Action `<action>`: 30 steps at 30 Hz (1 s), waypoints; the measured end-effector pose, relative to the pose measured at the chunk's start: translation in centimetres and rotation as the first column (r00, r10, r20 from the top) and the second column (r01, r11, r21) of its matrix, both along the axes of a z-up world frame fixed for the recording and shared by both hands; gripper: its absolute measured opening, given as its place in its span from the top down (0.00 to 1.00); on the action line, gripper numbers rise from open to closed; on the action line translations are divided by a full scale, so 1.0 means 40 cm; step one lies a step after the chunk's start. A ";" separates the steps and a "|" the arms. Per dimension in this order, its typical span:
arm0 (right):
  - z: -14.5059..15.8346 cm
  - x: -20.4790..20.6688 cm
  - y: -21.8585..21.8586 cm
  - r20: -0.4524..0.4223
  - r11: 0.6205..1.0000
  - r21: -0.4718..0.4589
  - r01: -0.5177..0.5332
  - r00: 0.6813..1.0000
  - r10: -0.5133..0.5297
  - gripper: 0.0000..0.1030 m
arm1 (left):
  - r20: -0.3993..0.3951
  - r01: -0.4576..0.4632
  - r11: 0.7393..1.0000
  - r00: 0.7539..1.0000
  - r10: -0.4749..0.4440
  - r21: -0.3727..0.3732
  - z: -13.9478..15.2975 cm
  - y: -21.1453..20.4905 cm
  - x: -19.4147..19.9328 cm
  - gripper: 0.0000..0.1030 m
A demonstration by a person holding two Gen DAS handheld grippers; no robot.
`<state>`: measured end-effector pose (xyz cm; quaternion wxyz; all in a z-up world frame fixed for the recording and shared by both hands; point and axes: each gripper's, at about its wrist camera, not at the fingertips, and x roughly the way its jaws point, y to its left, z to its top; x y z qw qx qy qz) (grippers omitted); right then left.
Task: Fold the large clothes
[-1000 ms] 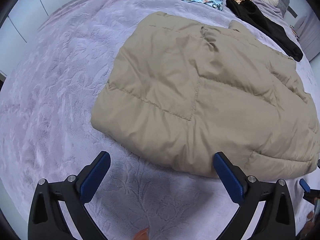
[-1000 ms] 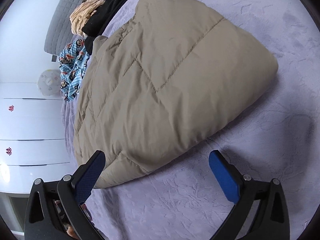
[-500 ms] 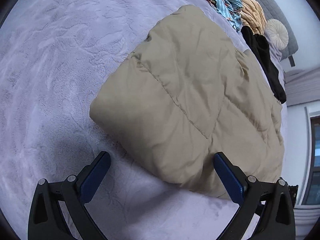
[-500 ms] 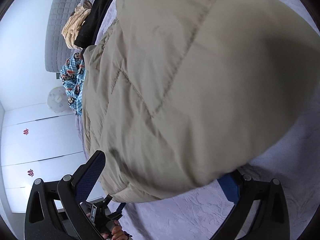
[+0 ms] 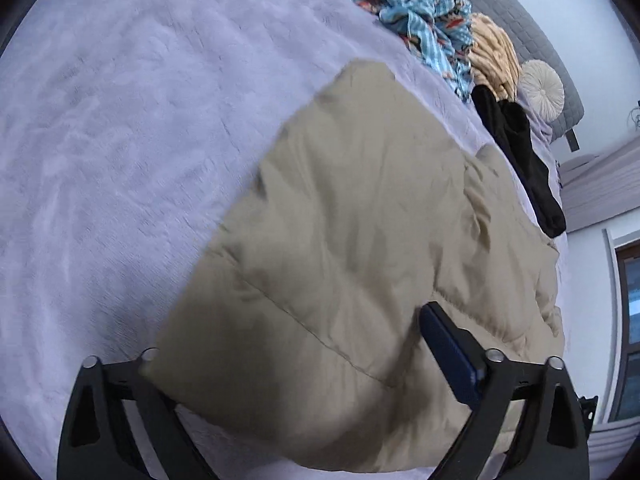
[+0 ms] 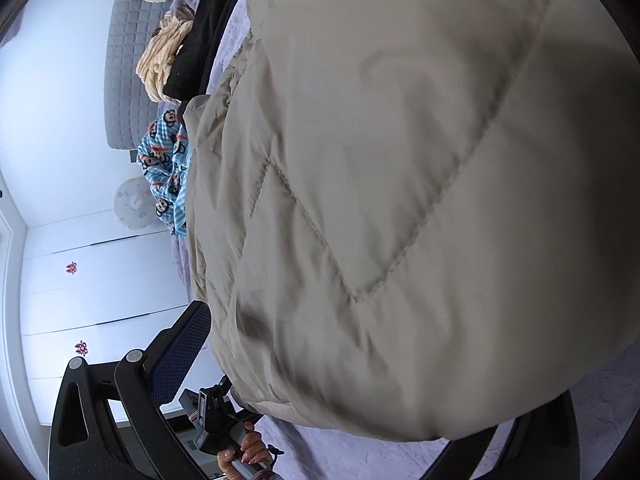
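Both grippers have closed in on the jacket [image 5: 360, 240]: its near edge, earlier ahead of the fingers, now bulges between the left gripper [image 5: 296, 356] (jaws just narrowing) and the right gripper [image 6: 360, 364].

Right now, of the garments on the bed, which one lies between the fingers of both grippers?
The beige quilted jacket. The blue cartoon-print garment, cream knit and black garment lie beyond it, near the headboard.
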<state>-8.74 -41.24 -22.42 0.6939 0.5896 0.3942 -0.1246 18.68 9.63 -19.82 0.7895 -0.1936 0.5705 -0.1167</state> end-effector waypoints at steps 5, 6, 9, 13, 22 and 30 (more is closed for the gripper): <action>-0.004 -0.011 -0.004 0.003 1.000 -0.004 -0.013 1.000 0.013 0.00 | -0.020 -0.046 0.998 0.999 0.047 0.034 0.012 0.083 -0.001 0.27; -0.009 -0.012 -0.003 0.005 1.000 -0.001 -0.012 1.000 0.012 0.00 | -0.051 -0.036 0.999 0.998 0.037 0.009 0.000 0.089 -0.007 0.27; -0.023 -0.018 0.004 0.012 1.000 0.009 -0.008 1.000 0.008 0.00 | -0.096 -0.017 0.997 0.995 0.009 -0.078 -0.025 0.084 -0.036 0.23; -0.030 0.000 0.019 0.014 0.999 0.000 -0.040 0.999 0.040 0.00 | -0.127 0.020 0.988 0.991 -0.039 -0.151 -0.068 0.003 -0.040 0.18; -0.052 0.045 0.001 -0.002 1.000 -0.010 0.020 1.000 -0.020 0.00 | -0.102 -0.032 0.975 0.995 0.009 -0.220 -0.078 -0.041 0.036 0.68; -0.015 0.014 0.000 0.022 0.998 -0.033 0.061 0.998 -0.061 0.65 | 0.138 0.194 0.980 0.972 -0.188 -0.032 0.101 -0.104 -0.024 0.83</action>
